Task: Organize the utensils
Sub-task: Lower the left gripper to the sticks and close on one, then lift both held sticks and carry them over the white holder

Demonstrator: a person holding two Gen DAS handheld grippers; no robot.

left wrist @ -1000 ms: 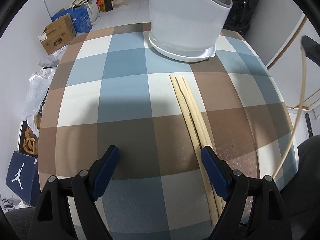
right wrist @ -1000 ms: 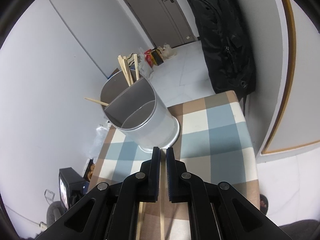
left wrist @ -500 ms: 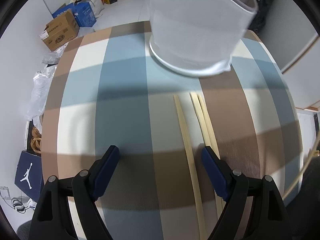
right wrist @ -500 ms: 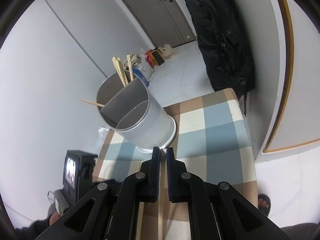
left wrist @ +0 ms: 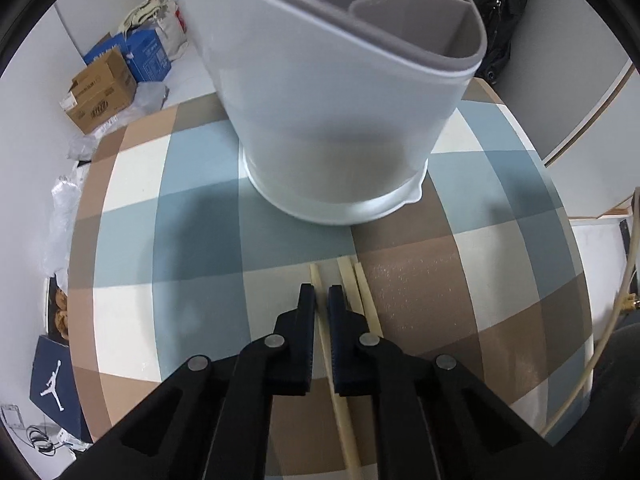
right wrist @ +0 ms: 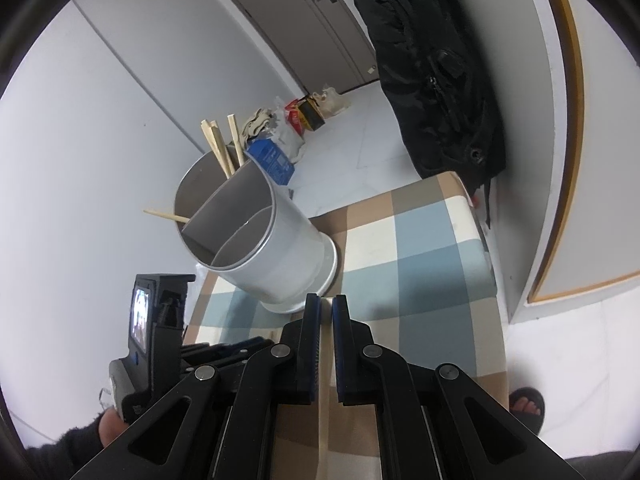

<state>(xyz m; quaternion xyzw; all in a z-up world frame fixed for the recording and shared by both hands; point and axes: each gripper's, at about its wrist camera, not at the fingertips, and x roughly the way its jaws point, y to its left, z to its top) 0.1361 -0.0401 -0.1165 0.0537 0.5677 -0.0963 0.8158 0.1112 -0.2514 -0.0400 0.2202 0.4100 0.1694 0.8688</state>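
Left tongs [left wrist: 321, 292] clamped on one chopstick [left wrist: 316, 276] (right tongs [right wrist: 326, 304] pinching another chopstick [right wrist: 325, 360]).

A checked tablecloth [left wrist: 192, 216] carries a white utensil holder [left wrist: 336, 120] and loose chopsticks [left wrist: 362, 292].

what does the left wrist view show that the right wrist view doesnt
Only the left wrist view shows the two loose chopsticks lying on the tablecloth beside the left gripper, which is shut on one chopstick, plus the cardboard box on the floor.

Only the right wrist view shows the chopsticks already in the holder, the door, and the right gripper shut on a chopstick.

Both show the white utensil holder and the checked tablecloth.
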